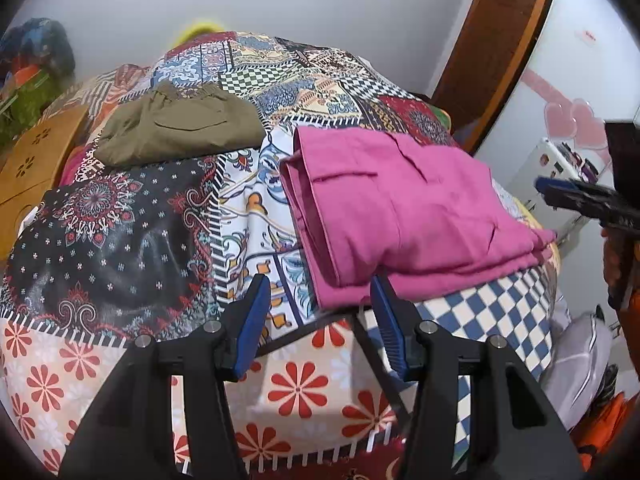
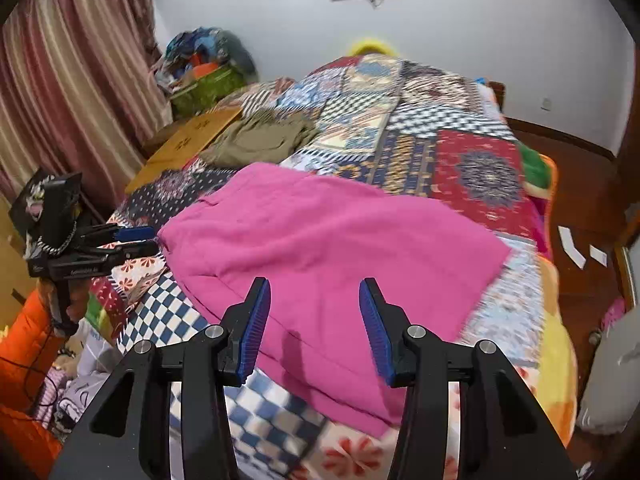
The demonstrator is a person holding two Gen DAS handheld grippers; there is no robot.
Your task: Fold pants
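Pink pants lie folded on the patchwork bedspread, near the bed's front edge; they also show in the right wrist view. My left gripper is open and empty, just in front of the pants' near left corner. My right gripper is open and empty, hovering over the pants' near edge; it shows from the side in the left wrist view. The left gripper shows at the left of the right wrist view.
Folded olive-green pants lie farther back on the bed. A wooden board stands at the bed's left side. A cluttered green basket sits by the curtain. Clothes and an orange item lie on the floor at the front.
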